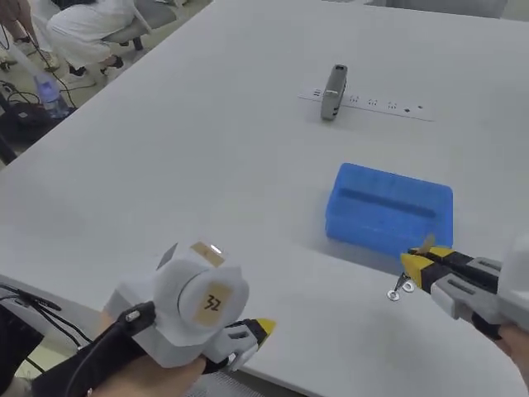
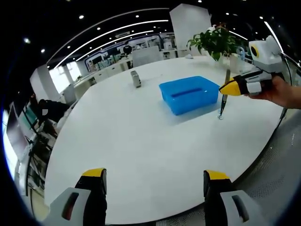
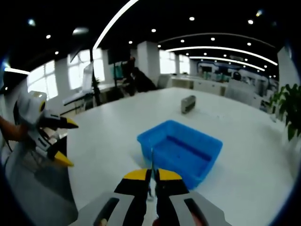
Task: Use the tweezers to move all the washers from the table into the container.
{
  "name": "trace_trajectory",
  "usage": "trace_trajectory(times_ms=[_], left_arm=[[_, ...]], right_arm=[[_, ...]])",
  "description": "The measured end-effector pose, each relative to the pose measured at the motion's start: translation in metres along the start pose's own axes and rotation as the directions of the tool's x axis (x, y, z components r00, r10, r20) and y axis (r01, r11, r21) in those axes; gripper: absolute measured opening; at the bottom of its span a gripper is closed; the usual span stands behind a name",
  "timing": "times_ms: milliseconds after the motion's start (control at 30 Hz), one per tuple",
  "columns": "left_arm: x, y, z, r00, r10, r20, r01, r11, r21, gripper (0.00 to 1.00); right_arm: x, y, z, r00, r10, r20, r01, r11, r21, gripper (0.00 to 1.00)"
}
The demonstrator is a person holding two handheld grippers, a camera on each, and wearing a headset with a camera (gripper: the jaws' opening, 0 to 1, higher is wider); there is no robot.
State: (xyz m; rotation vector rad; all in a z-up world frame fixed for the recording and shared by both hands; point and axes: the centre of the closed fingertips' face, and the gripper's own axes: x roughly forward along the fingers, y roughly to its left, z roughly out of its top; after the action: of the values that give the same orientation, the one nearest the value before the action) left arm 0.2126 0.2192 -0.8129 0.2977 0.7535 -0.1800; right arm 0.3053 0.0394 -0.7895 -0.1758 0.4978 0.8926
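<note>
A wide white table [image 1: 207, 165] carries a blue rectangular plastic container [image 1: 388, 211] on its right side. The left gripper [image 2: 155, 181], near left, has its jaws spread wide with nothing between them. The right gripper [image 3: 151, 176], near right, has its jaws pinching thin metal tweezers [image 2: 223, 101], which point down at the table. Small silver washers [image 1: 402, 289] lie on the table just in front of the container, by the tweezers' tips.

Table [image 1: 207, 165] seemingly open; container [image 1: 372, 233] (blue) obstructs right.
</note>
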Motion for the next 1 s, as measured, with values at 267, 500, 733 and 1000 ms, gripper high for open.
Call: trace_trajectory(times_ms=[267,500,733,1000], left_arm=[[0.0006,0.0001,-0.0011,1.0,0.001,-0.006,-0.001,1.0,0.002,0.86],[0.0013,0.0003,-0.0023,0.9999,0.002,-0.012,-0.002,1.0,0.006,0.86],[0.001,0.0007,-0.0022,0.9999,0.004,-0.012,-0.004,1.0,0.004,0.86],[0.0014,0.0012,-0.0027,0.9999,0.006,-0.014,-0.006,1.0,0.005,0.85]], right_arm=[[0.0001,-0.0019,-0.0038,0.9999,-0.009,0.007,0.009,1.0,0.009,0.02],[0.0003,-0.0058,-0.0033,0.9996,-0.022,0.015,0.021,0.999,0.034,0.02],[0.0018,-0.0047,-0.0015,0.9996,-0.022,0.019,0.021,0.999,0.034,0.02],[0.0019,-0.002,-0.0037,0.9996,-0.018,0.019,0.018,0.999,0.031,0.02]])
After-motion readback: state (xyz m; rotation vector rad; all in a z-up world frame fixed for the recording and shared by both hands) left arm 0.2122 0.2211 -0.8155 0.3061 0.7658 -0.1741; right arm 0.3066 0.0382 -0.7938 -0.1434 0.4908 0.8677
